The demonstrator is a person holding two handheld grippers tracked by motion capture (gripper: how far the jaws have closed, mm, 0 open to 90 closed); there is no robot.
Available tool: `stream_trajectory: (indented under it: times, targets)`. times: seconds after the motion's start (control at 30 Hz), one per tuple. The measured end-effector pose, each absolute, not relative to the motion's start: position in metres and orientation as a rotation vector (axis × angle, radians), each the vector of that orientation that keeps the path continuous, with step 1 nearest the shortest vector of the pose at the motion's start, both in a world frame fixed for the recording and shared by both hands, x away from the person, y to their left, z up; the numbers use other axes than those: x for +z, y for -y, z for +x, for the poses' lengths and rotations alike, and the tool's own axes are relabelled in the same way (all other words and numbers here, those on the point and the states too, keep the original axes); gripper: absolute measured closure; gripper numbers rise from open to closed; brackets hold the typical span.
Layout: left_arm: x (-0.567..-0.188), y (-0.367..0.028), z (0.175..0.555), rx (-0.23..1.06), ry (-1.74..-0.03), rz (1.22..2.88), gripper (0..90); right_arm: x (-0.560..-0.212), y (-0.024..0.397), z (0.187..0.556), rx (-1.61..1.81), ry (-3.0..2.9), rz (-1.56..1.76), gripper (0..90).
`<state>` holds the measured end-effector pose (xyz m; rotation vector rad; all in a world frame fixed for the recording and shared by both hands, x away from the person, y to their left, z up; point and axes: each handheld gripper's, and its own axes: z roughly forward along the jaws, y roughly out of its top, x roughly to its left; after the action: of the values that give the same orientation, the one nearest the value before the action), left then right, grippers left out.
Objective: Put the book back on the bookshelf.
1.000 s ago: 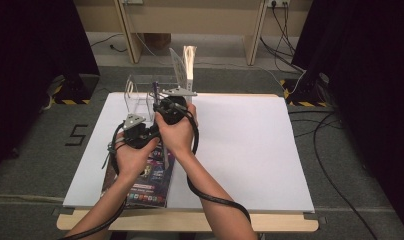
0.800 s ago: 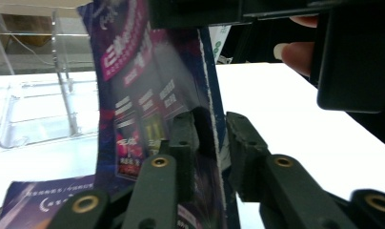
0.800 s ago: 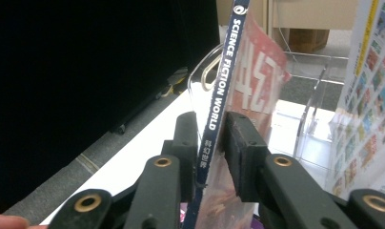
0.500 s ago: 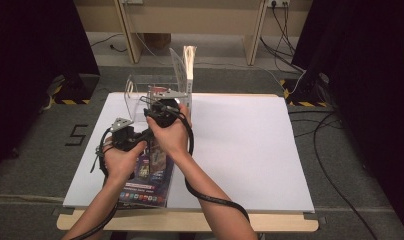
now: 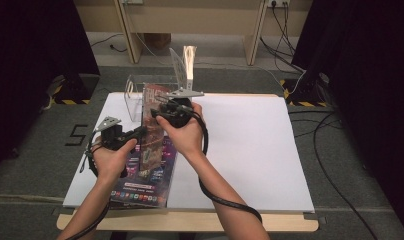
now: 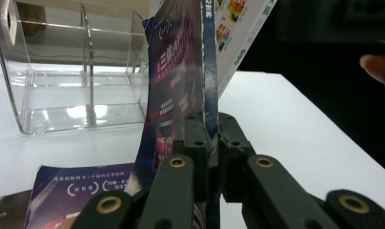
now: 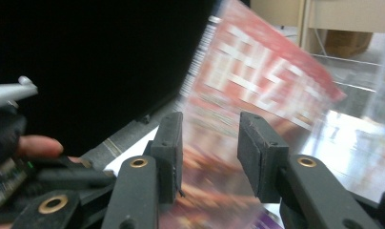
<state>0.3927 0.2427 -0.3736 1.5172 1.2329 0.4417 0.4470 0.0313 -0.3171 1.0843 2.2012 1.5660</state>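
Observation:
A glossy magazine (image 5: 151,131) with a red and purple cover stands tilted on edge in front of a clear acrylic file holder (image 5: 134,95). My left gripper (image 6: 210,138) is shut on its blue spine (image 6: 209,71), having just closed there; in the high view it (image 5: 138,132) sits at the magazine's left. My right gripper (image 7: 209,143), seen in the high view (image 5: 159,108) at the magazine's top edge, is open. Its jaws have just been opening, and the blurred red cover (image 7: 262,76) shows in the gap, with the pads off it.
A second purple magazine (image 5: 140,187) lies flat on the white tabletop (image 5: 250,145) near its front left edge. The clear holder (image 6: 62,95) has upright dividers and stands at the back left. A grey plate on a post (image 5: 182,67) rises behind it.
My left hand has slid left and back toward the person and closed on the magazine's spine. The right jaws have spread apart and released the magazine, which now stands steeper.

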Motion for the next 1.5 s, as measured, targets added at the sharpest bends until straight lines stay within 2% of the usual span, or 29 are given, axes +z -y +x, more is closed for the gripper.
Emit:
stream_trajectory:
  times: [0.57,0.87,1.5]
  targets:
    - [-0.359,-0.261,0.399,0.427,-1.190,1.494,84.5,-0.353,0.074,0.436,1.446,-2.166,1.287,61.7]
    - [-0.338,-0.279,0.409,0.518,-1.154,1.433,84.5,-0.376,0.111,0.423,1.386,-2.142,1.363,61.7]
    - [-0.324,-0.266,0.488,0.560,-1.144,1.376,84.5,-0.411,0.144,0.412,1.300,-2.133,1.423,61.8]
